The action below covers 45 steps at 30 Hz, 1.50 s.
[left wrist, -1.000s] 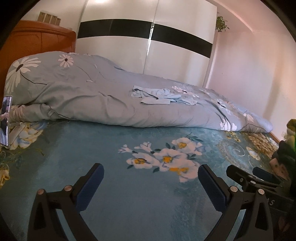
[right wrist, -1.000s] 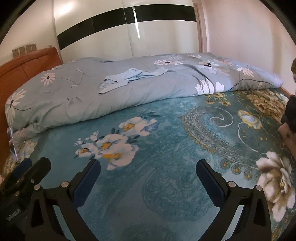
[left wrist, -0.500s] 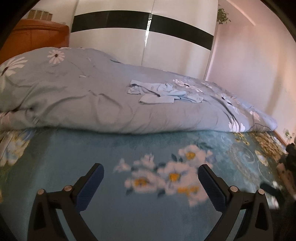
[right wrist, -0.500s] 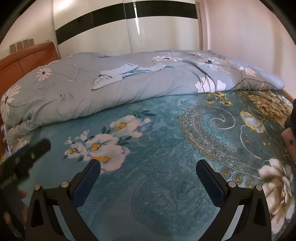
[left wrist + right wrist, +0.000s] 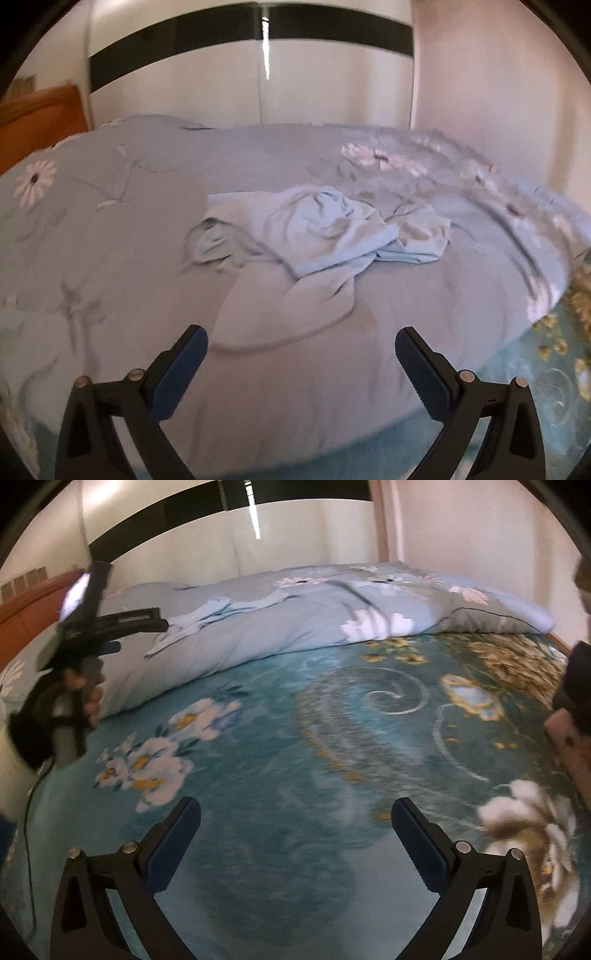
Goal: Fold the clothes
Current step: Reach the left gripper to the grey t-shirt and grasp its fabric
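On top of the rolled grey-blue quilt (image 5: pixel 147 258) lies the pale blue garment (image 5: pixel 314 236), bunched and twisted with one loose end trailing down toward me, not folded in any tidy way. My left gripper (image 5: pixel 301 354) hangs just short of that trailing end with its jaws wide and nothing between them, aimed along the cloth, which I judge suits a pinch on the nearest edge. The heap sits high on a soft, rounded bulge, a poor place for flattening anything, so I expect it would need the level part of the bed.

My right gripper (image 5: pixel 295 827) is over the teal flowered bedspread (image 5: pixel 332 738), well apart from the garment, jaws also wide and holding nothing. That flat stretch looks like the better ground for laying cloth out. From this side I see my left gripper (image 5: pixel 107 624) raised near the quilt, gripped by a hand (image 5: pixel 88 698).

Around us are the wooden headboard (image 5: pixel 40 118), the white wardrobe (image 5: pixel 258 74) with its dark band, and something dark at the right edge (image 5: pixel 576 690) that I cannot make out. The quilt's bulk lies between the garment and the open bedspread.
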Each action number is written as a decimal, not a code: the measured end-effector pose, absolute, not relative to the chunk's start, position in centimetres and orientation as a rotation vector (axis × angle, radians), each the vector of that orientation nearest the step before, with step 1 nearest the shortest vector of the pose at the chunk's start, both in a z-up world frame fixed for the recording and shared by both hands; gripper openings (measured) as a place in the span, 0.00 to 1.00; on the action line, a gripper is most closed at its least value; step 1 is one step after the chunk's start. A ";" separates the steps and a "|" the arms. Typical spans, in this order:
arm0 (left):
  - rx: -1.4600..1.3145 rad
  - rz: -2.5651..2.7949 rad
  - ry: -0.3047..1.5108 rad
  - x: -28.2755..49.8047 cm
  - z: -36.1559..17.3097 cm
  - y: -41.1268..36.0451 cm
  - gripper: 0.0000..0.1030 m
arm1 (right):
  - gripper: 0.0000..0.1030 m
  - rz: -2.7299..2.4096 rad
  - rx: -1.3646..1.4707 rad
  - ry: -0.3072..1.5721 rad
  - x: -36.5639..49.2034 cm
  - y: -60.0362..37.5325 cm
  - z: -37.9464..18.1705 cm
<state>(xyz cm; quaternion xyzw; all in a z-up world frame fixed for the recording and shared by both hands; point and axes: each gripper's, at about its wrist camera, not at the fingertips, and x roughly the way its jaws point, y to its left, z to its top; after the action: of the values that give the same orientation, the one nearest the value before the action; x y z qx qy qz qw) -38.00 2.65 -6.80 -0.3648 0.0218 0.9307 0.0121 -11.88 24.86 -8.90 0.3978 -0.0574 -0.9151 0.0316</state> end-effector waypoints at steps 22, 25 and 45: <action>-0.978 2.967 -0.011 -34.4 -2.8 3.0 0.07 | 1.00 -2.864 1.244 -0.311 -7.7 30.0 -8.7; -0.869 2.900 -0.004 -27.1 -1.5 2.4 0.07 | 1.00 -2.858 1.224 -0.329 -7.0 29.8 -8.0; -0.899 2.476 -0.216 6.1 -2.8 0.7 0.07 | 1.00 -2.814 1.117 -0.329 0.1 26.5 -3.8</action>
<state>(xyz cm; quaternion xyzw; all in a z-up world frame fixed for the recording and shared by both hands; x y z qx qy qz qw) 6.13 0.71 -2.85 -0.3298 -0.0792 0.9078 0.2468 0.08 26.47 -3.80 0.3664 -0.1079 -0.9229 0.0482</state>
